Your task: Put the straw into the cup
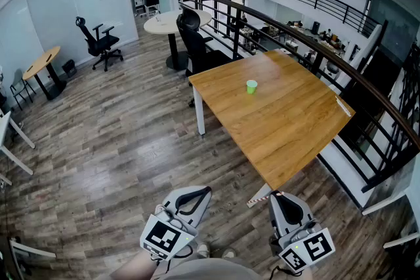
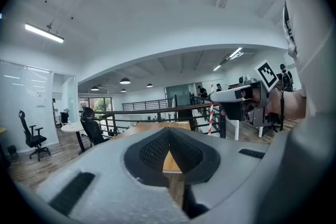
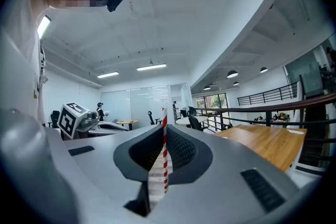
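Here, held low short of the table, right gripper pinches the straw; left gripper closed, empty.

Both handheld grippers low, close to the body, side by side, jaws forward.
Grey left gripper: jaws together, nothing between. Grey right gripper: jaws clamped on a red-and-white striped straw.

Overhead, far from table, gripper views level

The left tool, jaws together, faces the wooden table; right tool grips striped straw.
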`<state>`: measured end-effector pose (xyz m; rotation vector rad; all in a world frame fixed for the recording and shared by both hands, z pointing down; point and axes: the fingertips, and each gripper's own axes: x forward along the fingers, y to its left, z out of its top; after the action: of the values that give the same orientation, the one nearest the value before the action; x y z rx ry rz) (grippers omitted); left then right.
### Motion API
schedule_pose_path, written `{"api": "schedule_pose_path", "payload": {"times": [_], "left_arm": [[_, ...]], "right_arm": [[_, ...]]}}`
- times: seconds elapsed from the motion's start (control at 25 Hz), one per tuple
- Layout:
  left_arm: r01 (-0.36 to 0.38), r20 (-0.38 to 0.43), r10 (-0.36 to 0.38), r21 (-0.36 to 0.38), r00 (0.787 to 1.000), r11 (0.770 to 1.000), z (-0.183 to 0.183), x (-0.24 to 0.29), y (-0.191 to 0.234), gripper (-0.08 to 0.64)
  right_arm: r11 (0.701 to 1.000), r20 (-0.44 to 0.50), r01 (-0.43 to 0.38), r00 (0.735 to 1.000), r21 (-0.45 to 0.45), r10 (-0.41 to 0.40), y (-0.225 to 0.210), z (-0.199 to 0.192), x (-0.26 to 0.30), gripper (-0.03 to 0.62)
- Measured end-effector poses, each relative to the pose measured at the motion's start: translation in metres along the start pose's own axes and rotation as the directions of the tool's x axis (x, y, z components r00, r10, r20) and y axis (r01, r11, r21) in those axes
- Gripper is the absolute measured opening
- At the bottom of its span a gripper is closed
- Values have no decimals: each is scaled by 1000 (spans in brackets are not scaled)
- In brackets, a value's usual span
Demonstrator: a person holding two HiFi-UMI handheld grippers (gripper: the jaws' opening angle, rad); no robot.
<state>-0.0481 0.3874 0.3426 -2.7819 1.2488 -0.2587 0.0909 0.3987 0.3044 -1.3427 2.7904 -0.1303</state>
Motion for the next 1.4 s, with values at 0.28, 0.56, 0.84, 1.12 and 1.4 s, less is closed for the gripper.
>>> {"api": "schedule_pose_path", "payload": {"times": [0.28,0.56,0.84,1.12,1.4], "left_arm": [[20,-6,-21,-56,1000,998,4,9,-9,12],[13,-25,-15,-78,1000,997,4,13,-14,12],[11,-67,-15,-58,998,998,-5,20,-28,12],[-11,-80,7,-58,997,998,-4,26,-46,12],[-43,-75,40,-33,996,999,-5,30,-64,12]], "right_arm": [[999,26,-10,1000,31,9,-9,4,-3,31],[1000,26,-11,1000,28,10,-15,5,-8,31],[999,27,-19,999,32,18,-26,0,-19,31],[999,27,-44,999,28,43,-36,1,-33,31],[998,27,-66,997,-7,66,-49,2,-47,31]]}}
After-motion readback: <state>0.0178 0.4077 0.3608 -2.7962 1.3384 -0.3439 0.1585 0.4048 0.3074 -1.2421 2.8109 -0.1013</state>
